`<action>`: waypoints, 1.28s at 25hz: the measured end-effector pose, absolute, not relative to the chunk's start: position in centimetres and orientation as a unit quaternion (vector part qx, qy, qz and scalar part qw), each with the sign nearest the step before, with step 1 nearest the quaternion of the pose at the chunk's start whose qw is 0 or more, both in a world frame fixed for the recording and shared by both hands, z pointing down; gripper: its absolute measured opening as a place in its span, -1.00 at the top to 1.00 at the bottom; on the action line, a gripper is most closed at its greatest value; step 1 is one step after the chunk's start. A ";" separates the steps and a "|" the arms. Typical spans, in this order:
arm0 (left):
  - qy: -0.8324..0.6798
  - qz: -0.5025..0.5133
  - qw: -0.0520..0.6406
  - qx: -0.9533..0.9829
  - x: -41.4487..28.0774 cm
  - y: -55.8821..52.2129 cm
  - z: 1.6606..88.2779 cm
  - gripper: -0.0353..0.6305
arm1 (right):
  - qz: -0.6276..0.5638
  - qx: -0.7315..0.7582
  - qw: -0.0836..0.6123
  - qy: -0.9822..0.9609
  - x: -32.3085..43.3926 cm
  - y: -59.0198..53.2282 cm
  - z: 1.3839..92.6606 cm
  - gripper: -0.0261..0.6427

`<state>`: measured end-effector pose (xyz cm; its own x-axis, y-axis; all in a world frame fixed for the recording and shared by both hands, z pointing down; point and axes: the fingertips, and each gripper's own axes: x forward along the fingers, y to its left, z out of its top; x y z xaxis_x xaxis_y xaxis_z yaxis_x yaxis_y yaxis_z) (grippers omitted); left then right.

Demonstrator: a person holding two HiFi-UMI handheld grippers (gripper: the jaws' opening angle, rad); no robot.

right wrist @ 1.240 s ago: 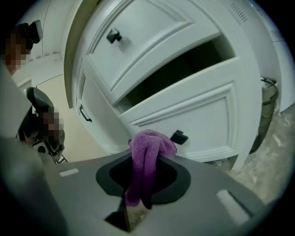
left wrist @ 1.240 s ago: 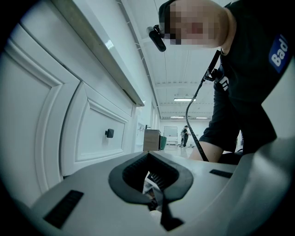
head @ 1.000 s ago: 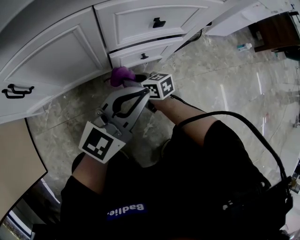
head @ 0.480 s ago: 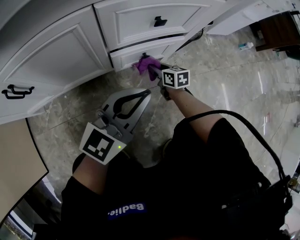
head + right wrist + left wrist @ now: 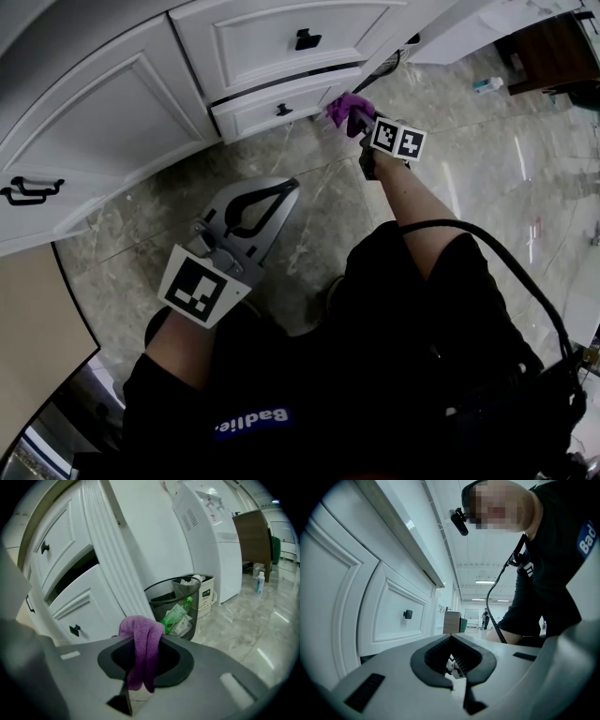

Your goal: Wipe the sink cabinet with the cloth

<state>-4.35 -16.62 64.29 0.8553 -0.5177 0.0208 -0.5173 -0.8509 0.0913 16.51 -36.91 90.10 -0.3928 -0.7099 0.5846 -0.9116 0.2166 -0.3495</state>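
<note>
The right tongs (image 5: 354,118), clamped on the folded purple microfibre cloth (image 5: 339,106) at 1 o'clock by the white panelled sink cabinet's (image 5: 112,112) lower drawer (image 5: 253,114), may lose it if it snags the black knob (image 5: 284,110); the left tongs (image 5: 281,192) are closed, empty.

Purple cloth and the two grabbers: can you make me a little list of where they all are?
cloth: purple, pinched in the right gripper
cloth place: by the right end of the lower drawer; can't tell if it touches
left gripper: jaws together, holding nothing, over the floor
bin: beside the cabinet, green bottle inside
</note>
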 end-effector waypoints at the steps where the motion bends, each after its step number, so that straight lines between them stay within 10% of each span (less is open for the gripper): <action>1: -0.267 -0.003 0.045 0.963 -4.2 -16.6 64.3 0.88 | 0.333 0.539 0.146 -0.760 17.5 -37.0 89.9 0.70; 17: -0.255 0.011 0.075 0.964 0.8 -14.4 64.8 0.88 | 0.372 0.563 0.158 -0.721 24.2 -28.9 86.2 0.70; 32: -0.361 0.050 0.180 0.914 -2.8 -9.6 43.6 0.88 | 0.433 0.397 0.129 -0.799 9.7 -13.5 54.4 0.70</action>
